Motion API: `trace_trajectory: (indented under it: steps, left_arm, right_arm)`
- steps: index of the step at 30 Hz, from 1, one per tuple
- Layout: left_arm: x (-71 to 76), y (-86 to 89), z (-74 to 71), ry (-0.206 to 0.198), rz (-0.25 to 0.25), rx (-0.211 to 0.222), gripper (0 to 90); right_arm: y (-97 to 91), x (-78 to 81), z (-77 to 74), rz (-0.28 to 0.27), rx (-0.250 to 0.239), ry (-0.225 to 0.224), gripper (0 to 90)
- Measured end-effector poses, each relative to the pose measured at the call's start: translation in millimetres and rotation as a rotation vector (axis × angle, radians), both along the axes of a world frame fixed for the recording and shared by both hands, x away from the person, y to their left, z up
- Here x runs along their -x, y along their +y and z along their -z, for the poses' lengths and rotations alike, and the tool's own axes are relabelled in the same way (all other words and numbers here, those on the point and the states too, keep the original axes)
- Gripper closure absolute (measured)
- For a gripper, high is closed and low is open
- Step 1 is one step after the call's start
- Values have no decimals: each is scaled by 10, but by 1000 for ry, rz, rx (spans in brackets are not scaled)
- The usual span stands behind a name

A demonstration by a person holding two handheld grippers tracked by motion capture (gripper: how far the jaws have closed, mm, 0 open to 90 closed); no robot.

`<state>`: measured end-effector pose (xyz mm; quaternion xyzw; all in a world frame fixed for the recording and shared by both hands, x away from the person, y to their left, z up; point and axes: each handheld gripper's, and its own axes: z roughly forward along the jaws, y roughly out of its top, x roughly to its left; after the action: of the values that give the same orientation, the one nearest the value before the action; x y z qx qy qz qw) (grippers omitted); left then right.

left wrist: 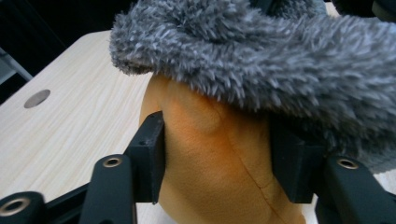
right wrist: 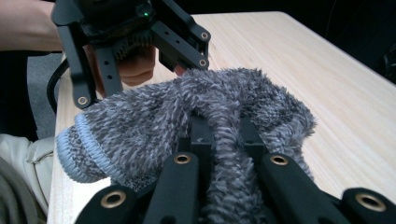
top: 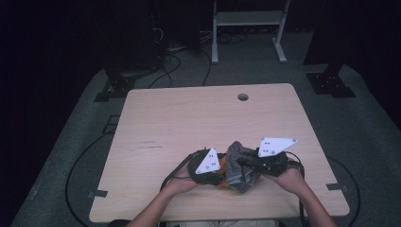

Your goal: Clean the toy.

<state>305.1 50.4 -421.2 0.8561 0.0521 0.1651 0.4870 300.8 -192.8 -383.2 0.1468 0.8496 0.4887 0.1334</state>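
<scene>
A grey fuzzy sock [top: 240, 166] sits near the table's front edge, between my two grippers. In the left gripper view the sock [left wrist: 261, 56] is draped over an orange plush thing [left wrist: 210, 140]. My left gripper [left wrist: 219, 156] is shut on that orange thing, one pad pressed against each side. In the right gripper view my right gripper [right wrist: 227, 135] pinches a fold of the sock [right wrist: 149, 116], whose ribbed cuff points left. The left gripper [right wrist: 142, 80] stands just behind the sock. From above, the left gripper [top: 220, 174] and the right gripper [top: 242, 163] face each other.
The light wooden table [top: 189, 123] has a round cable hole [top: 243, 97] near its far edge. Cables trail from both grippers over the front edge. On the dark floor behind stand a white metal frame [top: 248, 28] and black stands.
</scene>
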Motion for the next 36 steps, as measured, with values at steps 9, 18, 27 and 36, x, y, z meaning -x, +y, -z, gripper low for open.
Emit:
trace_trajectory:
  steps: [9, 18, 27, 36]
  left_arm:
    - [-114, 108, 11, 134, 28, 55, 342]
    - [-198, 137, 50, 153, -68, 66, 471]
    - [-353, 287, 127, 284, -139, 110, 472]
    - [-374, 289, 124, 313, -131, 131, 396]
  right_arm:
    - [-341, -21, 190, 86, -12, 63, 810]
    - [-234, 92, 107, 39, -44, 23, 810]
    - [-407, -52, 386, 143, 8, 80, 810]
    - [-100, 119, 348, 39, 9, 15, 808]
